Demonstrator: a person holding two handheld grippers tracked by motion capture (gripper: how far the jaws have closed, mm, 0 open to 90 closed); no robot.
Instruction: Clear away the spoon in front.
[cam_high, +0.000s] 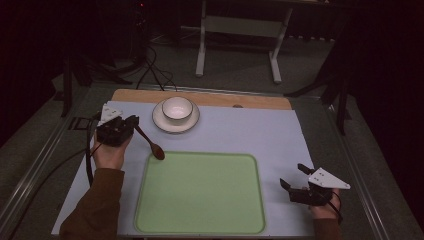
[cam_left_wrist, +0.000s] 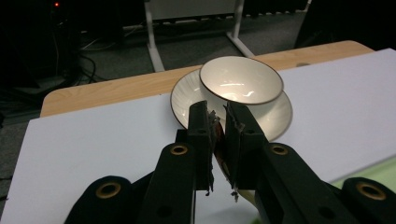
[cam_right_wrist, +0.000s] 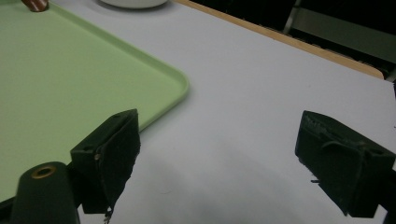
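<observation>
At the lower right of the high view, your right hand-held gripper (cam_high: 292, 176) rests on the table (cam_high: 280, 135) with its jaws spread wide and nothing between them, just right of the green tray (cam_high: 200, 220). Farther up at the left, your left hand-held gripper (cam_high: 134, 121) pinches the handle of a brown spoon (cam_high: 150, 144), whose bowl lies on the tray's top-left corner. Beyond, a white bowl (cam_high: 177, 108) sits on its saucer (cam_high: 162, 121).
</observation>
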